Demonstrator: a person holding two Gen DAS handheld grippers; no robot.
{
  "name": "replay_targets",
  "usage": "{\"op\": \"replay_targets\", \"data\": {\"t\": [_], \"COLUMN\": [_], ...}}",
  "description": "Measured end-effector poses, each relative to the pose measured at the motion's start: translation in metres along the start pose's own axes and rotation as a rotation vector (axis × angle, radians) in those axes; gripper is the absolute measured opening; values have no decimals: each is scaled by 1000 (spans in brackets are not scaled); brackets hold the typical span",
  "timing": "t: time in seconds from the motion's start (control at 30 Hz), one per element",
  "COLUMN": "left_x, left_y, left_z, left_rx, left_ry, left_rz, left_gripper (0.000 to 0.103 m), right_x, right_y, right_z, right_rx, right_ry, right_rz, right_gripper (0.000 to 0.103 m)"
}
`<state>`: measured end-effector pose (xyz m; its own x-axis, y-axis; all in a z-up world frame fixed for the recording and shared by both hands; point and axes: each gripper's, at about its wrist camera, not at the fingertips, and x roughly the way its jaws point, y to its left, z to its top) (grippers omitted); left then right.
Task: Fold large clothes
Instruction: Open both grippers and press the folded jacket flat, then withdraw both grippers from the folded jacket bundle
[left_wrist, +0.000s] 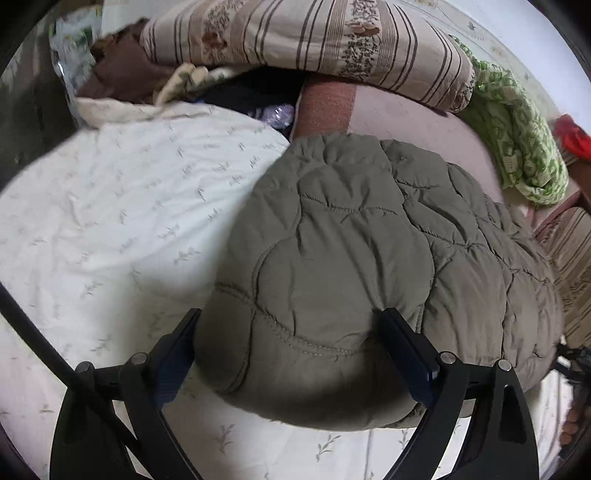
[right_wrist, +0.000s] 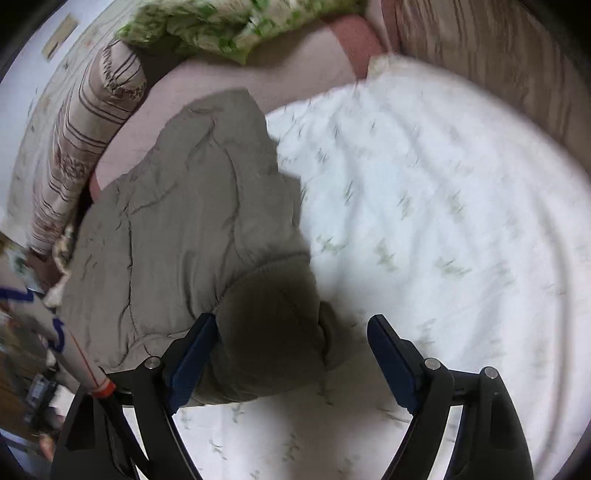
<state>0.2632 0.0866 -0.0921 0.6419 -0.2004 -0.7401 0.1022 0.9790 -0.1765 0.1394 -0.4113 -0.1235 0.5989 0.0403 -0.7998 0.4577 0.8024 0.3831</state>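
Already folded into a bulky bundle, the olive quilted jacket (left_wrist: 351, 266) lies mid-bed on the white sheet (left_wrist: 110, 221). Left gripper (left_wrist: 291, 354) and right gripper (right_wrist: 291, 354) straddle its near edge, jaws wide; tidying likely remains.

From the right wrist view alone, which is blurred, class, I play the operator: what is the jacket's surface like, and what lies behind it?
Observer: The left wrist view shows the olive jacket is quilted, with curved stitching.
Operator: Where is the left gripper?
Observer: The left gripper stands open, one finger either side of the jacket's near edge.
Operator: Anything behind the striped quilt?
Observer: Left of the striped quilt, brown cloth and a clear plastic bag are piled.
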Motion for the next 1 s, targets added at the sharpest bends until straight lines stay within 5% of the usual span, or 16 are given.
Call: {"op": "replay_targets", "data": {"t": [0.1,0.23,0.33,0.5,0.6,0.73,0.9,1.0], "left_x": [-25,-72,-107,-130,-139,-156,-172,-182], "left_y": [3,8,15,27,31,27,11,-1], "left_z": [-1,-4,-7,-11,-15,-20,-24,-29], "left_rx": [8,30,23,30,18,16,58,41], "left_ry": [-77,-248,-358,-387,-423,-488,-489,-487], "left_rz": [81,242,277,219,239,274,240,232], "left_gripper": [94,94,94,96,96,96,96,96], "right_x": [-40,-74,-68,-16,36,58,-8,-47], "right_y": [15,74,127,235,266,277,254,208], "right_z": [-7,-16,-23,-56,-77,-90,-108,-127], "right_rx": [-68,-209,-287,-449,-445,-476,-448,-396], "right_ry": [-130,-223,-191,-79,27,55,-17,-78], "right_rz": [-93,-73,6,129,115,12,75,81], "right_gripper": [87,85,65,65,68,74,74,74]}}
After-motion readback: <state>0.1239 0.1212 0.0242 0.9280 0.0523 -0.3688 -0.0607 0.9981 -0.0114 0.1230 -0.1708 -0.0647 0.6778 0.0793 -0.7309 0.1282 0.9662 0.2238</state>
